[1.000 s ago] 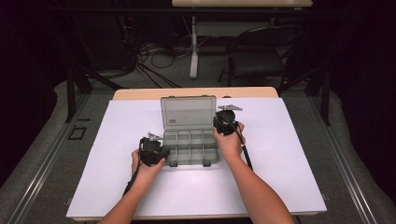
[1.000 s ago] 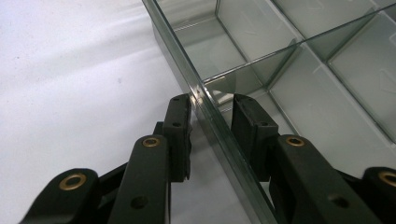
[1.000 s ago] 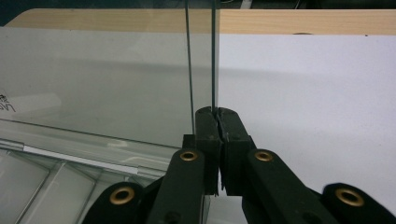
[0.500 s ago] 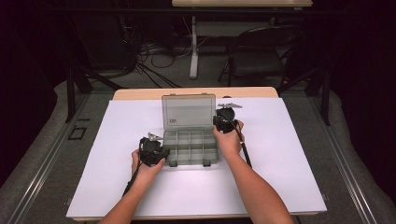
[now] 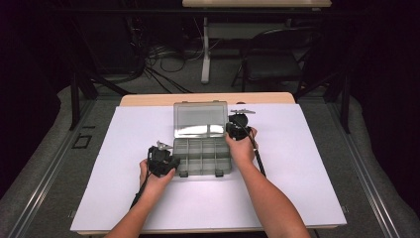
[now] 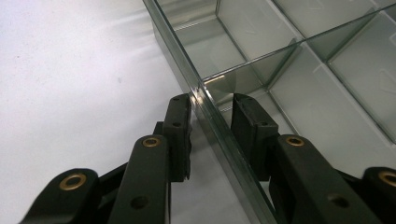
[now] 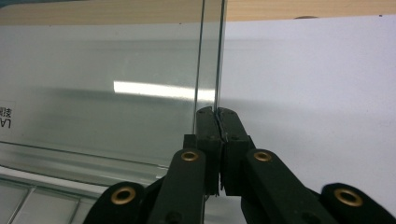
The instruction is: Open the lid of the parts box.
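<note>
Holding the box (image 5: 202, 156) steady, we keep the left gripper (image 6: 212, 105) astride its near-left wall: one jaw outside on the white sheet (image 5: 307, 163), the other inside the corner compartment, pinching the clear wall so the base cannot slide. Our right gripper (image 7: 216, 112) has its jaws pressed together on the right edge of the lid (image 7: 116, 93), which stands upright just ahead of it. We judge this split grip lets one hand anchor the tray while the other swings the lid, probably down to close it over the empty compartments.
</note>
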{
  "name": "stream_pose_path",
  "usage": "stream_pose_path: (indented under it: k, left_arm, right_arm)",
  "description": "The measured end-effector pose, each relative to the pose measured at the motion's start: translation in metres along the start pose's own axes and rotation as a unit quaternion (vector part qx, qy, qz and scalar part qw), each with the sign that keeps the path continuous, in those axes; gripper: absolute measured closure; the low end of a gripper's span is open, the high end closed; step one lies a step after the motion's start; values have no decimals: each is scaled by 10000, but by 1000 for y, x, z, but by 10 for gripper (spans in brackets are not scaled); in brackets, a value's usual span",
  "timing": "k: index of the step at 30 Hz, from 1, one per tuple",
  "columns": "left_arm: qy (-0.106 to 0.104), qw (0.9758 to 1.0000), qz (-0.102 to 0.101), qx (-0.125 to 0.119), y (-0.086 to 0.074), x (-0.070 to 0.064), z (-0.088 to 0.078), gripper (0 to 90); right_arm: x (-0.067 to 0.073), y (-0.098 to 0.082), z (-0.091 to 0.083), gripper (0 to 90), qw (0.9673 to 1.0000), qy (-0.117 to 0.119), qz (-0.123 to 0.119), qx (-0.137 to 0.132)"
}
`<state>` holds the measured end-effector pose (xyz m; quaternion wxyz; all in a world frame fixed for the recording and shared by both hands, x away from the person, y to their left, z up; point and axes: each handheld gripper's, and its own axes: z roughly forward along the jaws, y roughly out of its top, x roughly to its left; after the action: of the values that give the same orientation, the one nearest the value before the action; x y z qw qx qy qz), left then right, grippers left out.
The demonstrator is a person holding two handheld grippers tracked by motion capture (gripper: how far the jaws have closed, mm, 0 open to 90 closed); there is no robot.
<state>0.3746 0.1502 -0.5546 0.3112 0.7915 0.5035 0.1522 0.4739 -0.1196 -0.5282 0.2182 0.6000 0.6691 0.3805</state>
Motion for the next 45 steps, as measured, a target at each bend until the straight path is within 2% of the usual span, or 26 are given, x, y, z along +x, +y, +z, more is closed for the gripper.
stream_pose_path:
  k: [11,18,40,45]
  left_arm:
    - [-4,10000,-8,-7,0,0,0,685]
    - [-5,10000,-9,-16,0,0,0,685]
    - [4,10000,-30,-42,-1,0,0,685]
    - [7,10000,-37,-58,-2,-1,0,685]
  right_arm:
    - [-2,-2,9,894,9997,14,179,167]
    - [-3,-3,11,894,9997,-1,178,175]
    - [-2,-6,14,889,9997,-48,52,244]
    - [-2,-5,12,820,9999,-3,-13,107]
